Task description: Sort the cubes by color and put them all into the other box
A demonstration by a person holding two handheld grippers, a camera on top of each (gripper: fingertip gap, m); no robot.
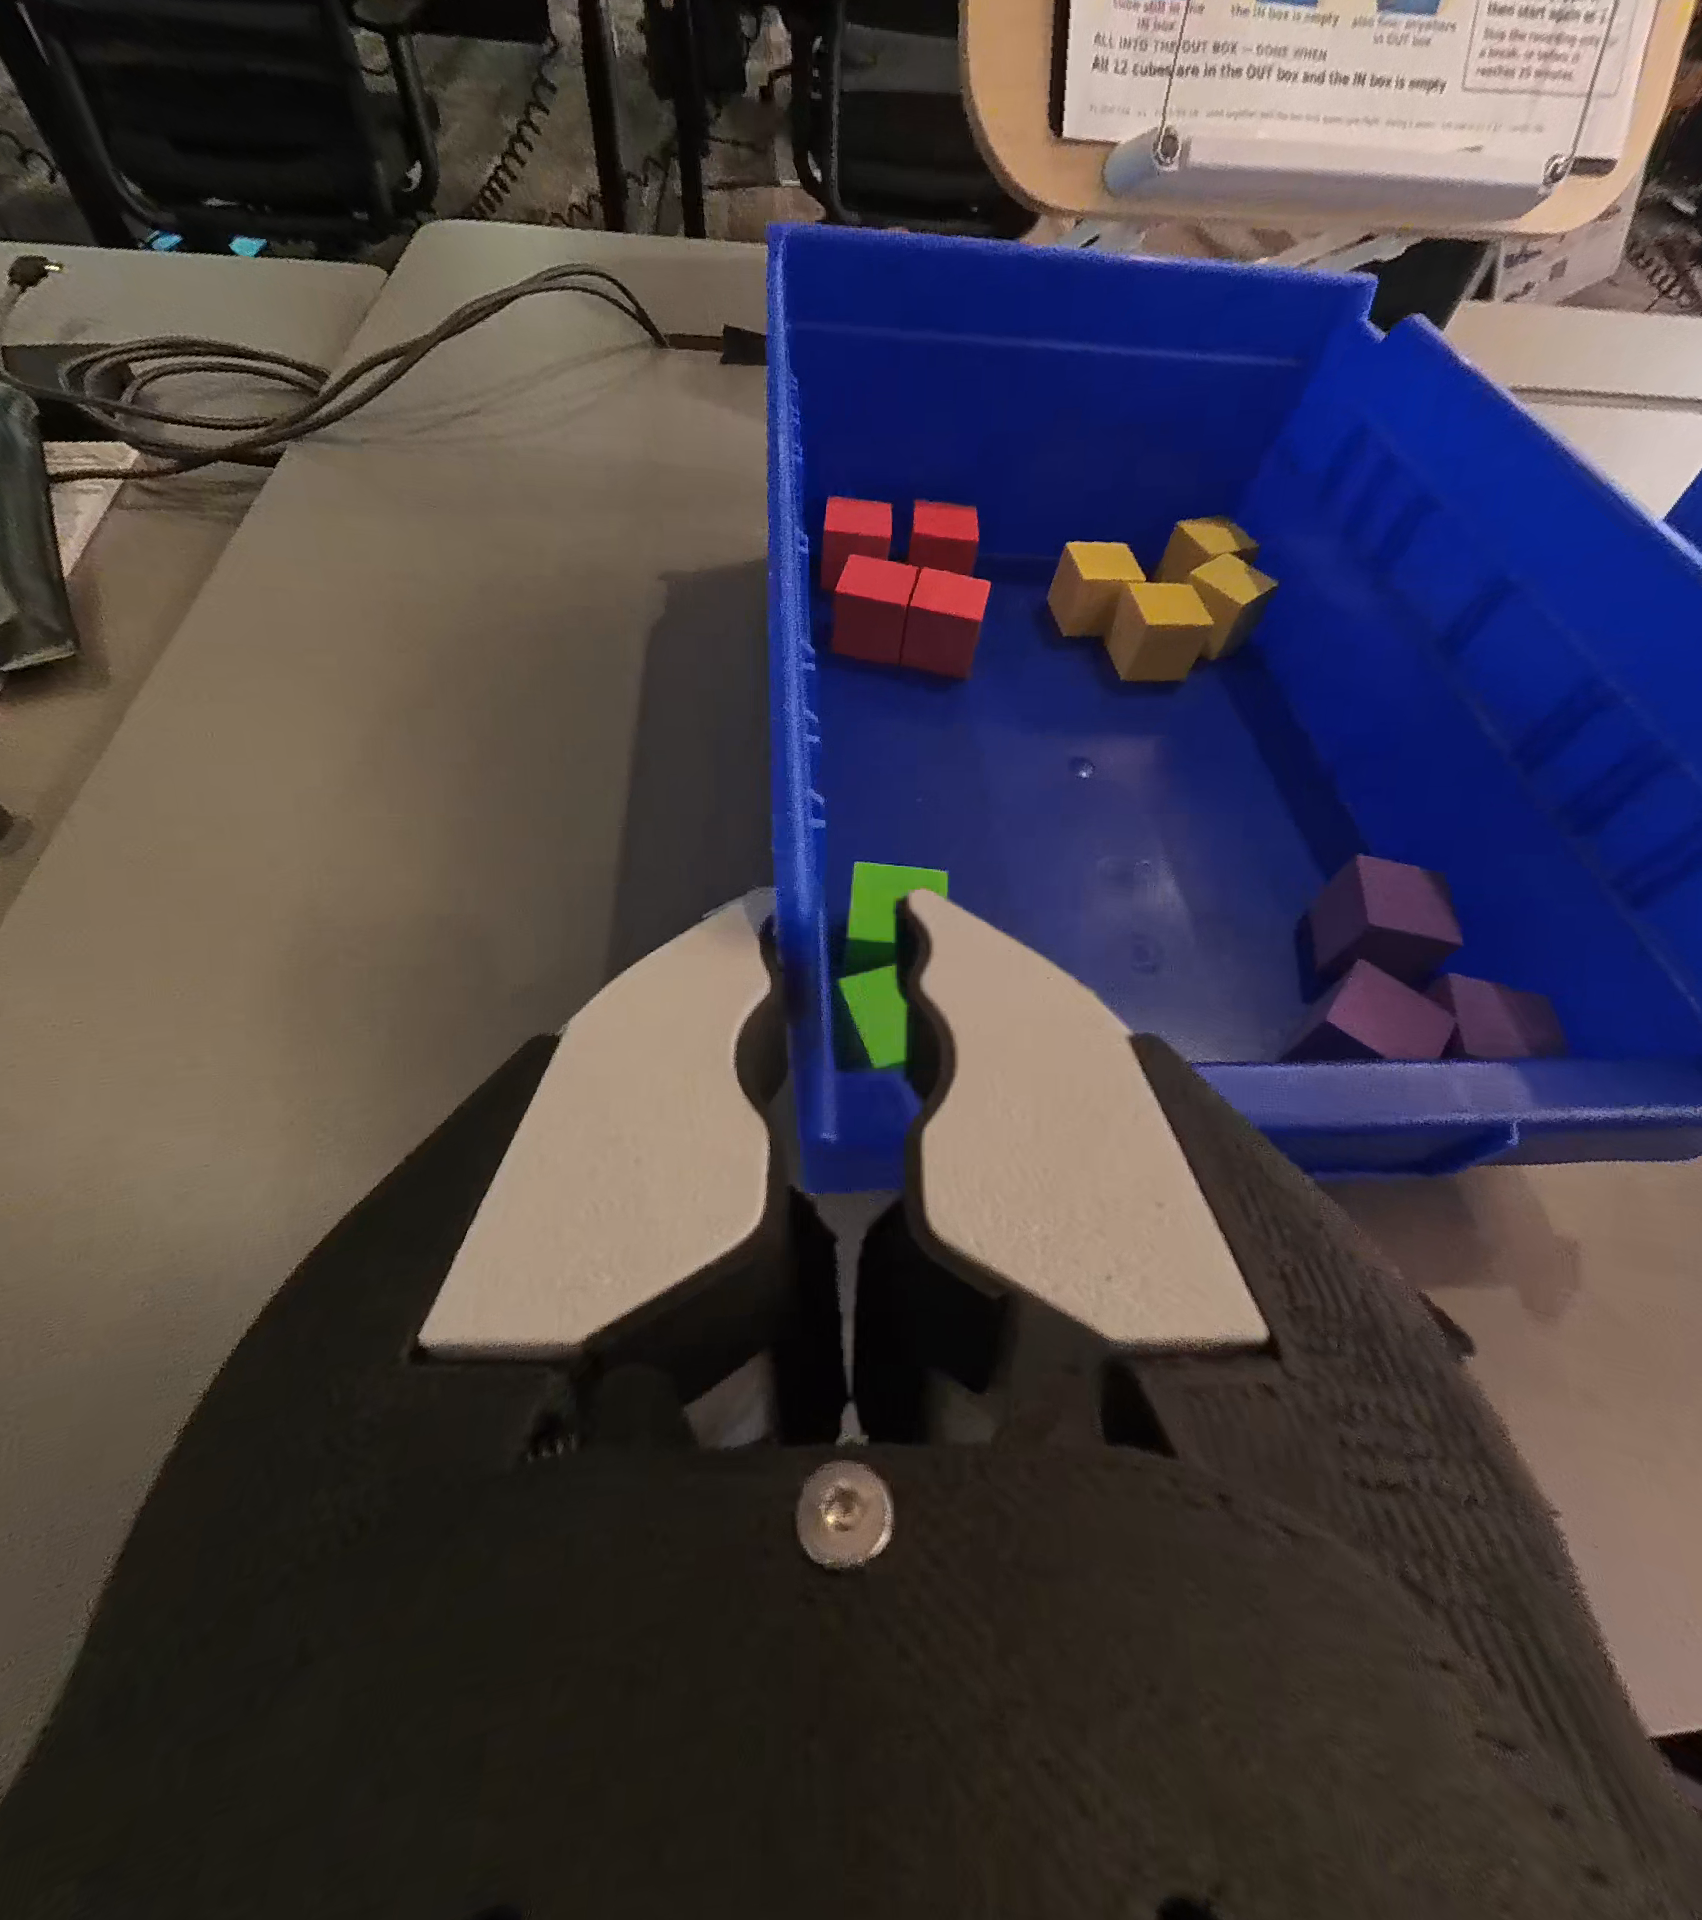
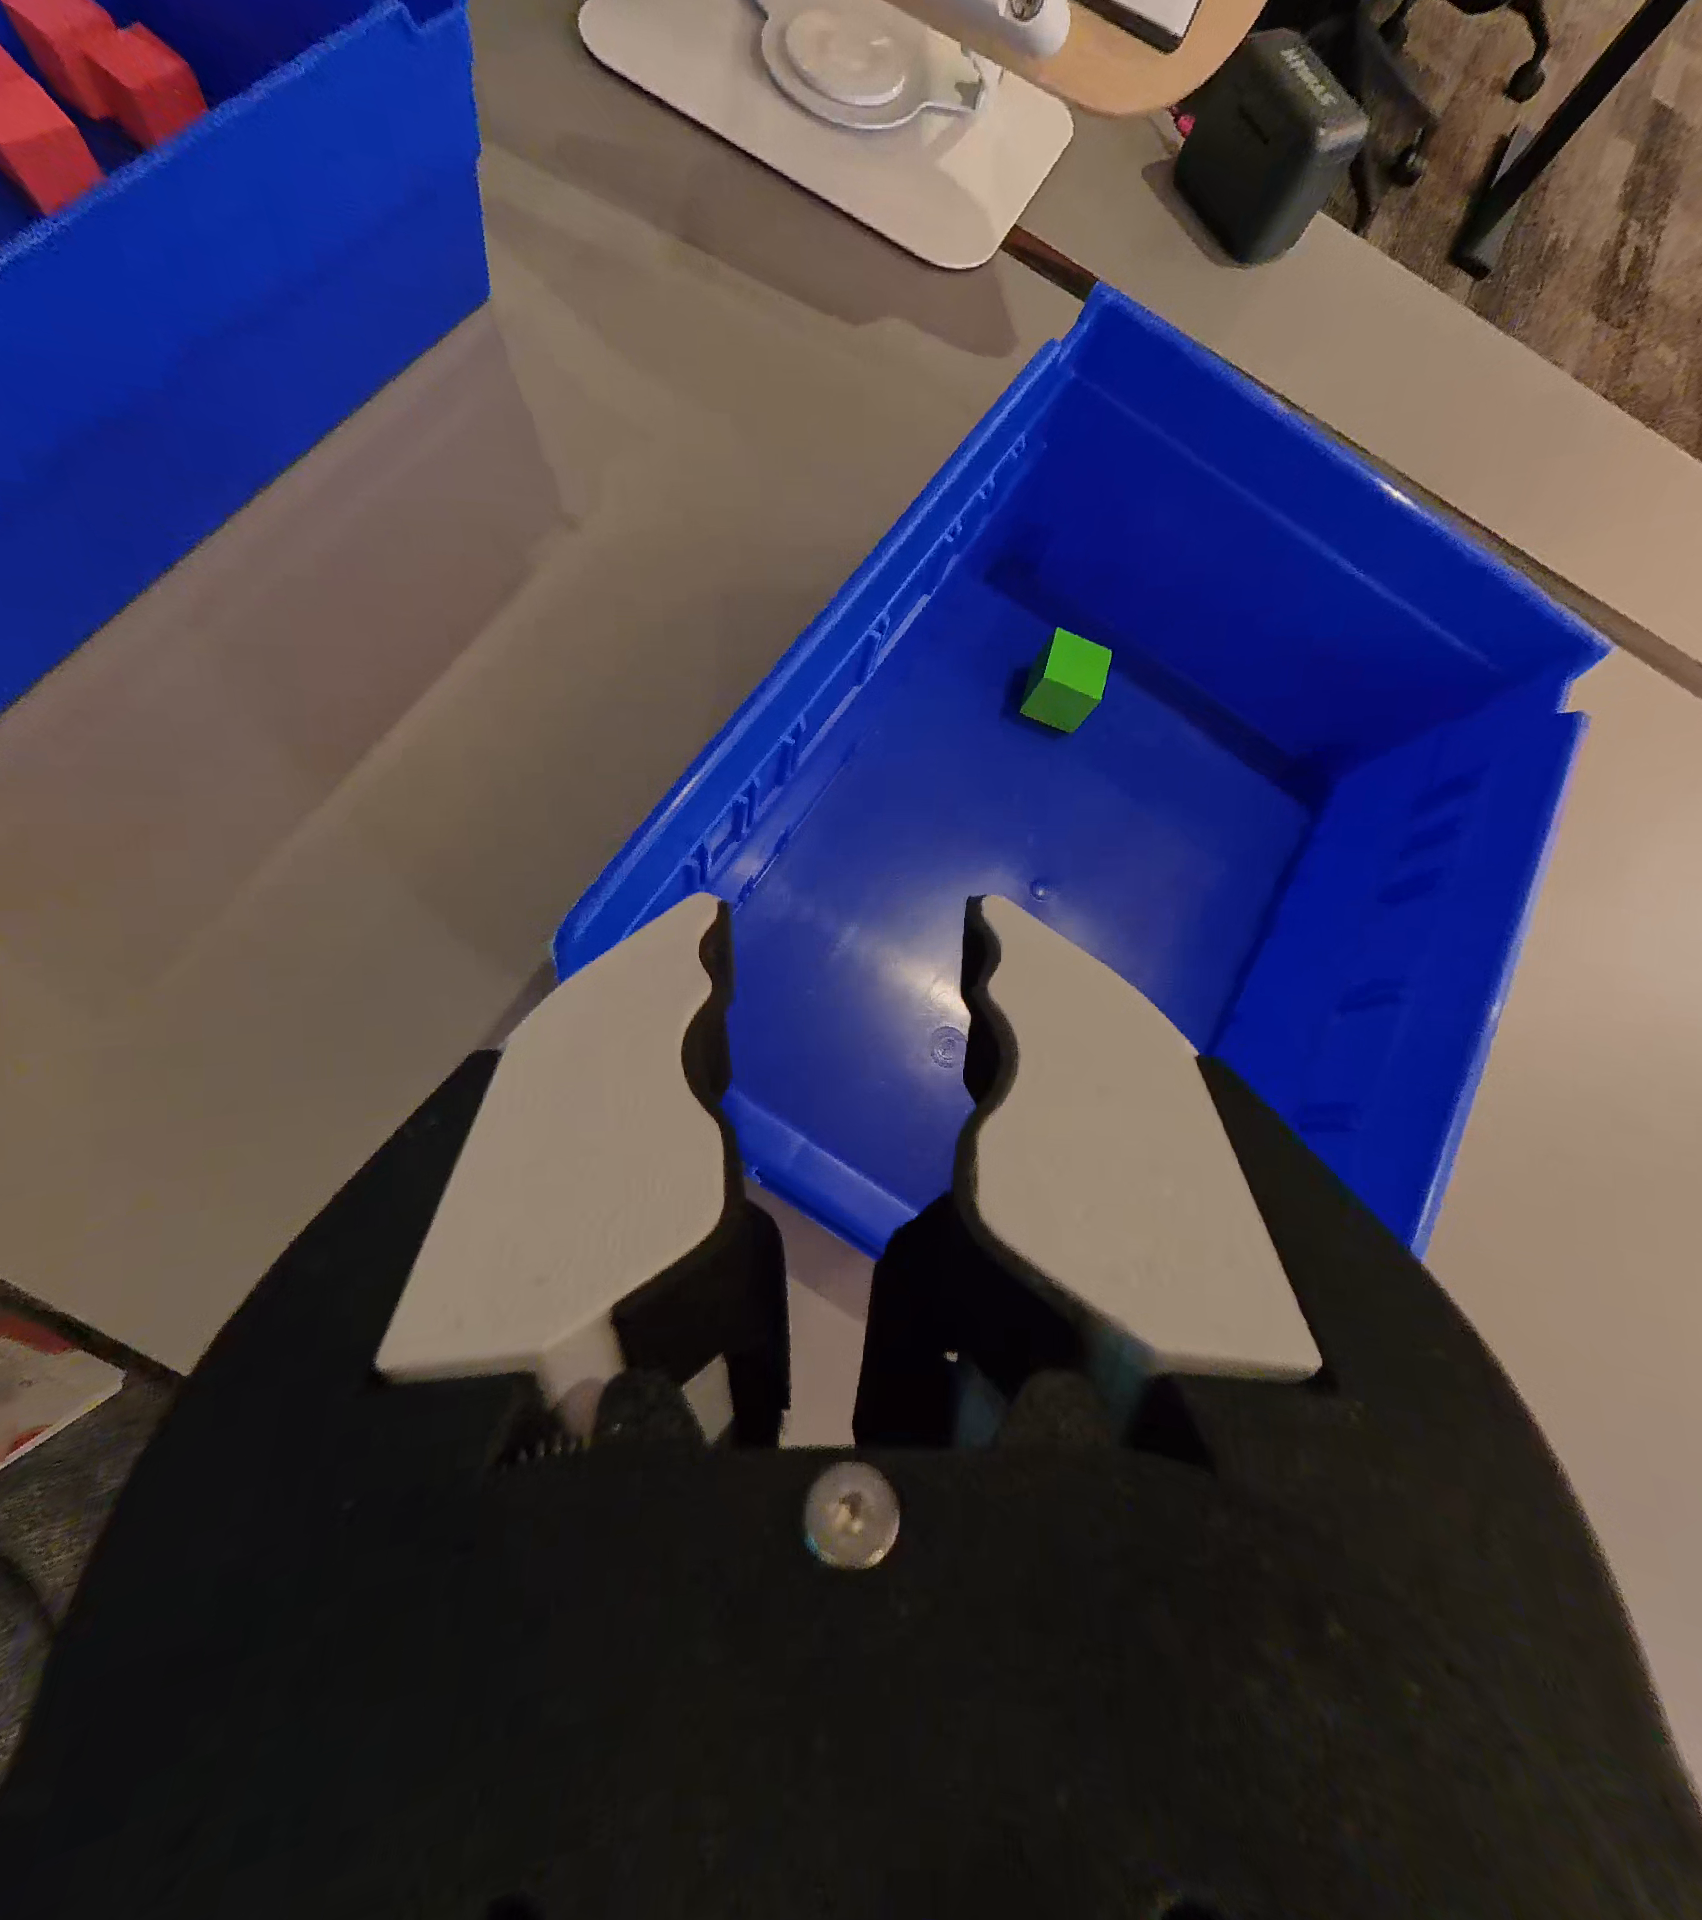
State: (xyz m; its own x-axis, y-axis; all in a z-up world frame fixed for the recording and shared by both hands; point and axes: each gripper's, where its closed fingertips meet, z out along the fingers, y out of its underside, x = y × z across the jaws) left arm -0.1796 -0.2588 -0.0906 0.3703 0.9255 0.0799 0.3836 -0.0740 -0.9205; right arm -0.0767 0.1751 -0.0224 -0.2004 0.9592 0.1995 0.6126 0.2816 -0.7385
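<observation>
My left gripper (image 1: 842, 914) straddles the near left corner of a blue bin (image 1: 1034, 395): one finger is outside the wall, the other inside, and the blue wall fills the narrow gap. Two green cubes (image 1: 873, 1013) lie just inside that corner beside the inner finger. The bin also holds red cubes (image 1: 904, 592), yellow cubes (image 1: 1153, 597) and purple cubes (image 1: 1387, 966). My right gripper (image 2: 847, 904) is open and empty above the near end of a second blue bin (image 2: 1242, 582). One green cube (image 2: 1067, 681) lies on that bin's floor near the far wall.
Both bins stand on a grey table (image 2: 307, 831). The first bin with red cubes (image 2: 5, 114) shows at the right wrist view's upper left. A coiled cable (image 1: 234, 395) lies at the far left; a stand holding a printed sheet (image 1: 1325, 104) is behind the bins.
</observation>
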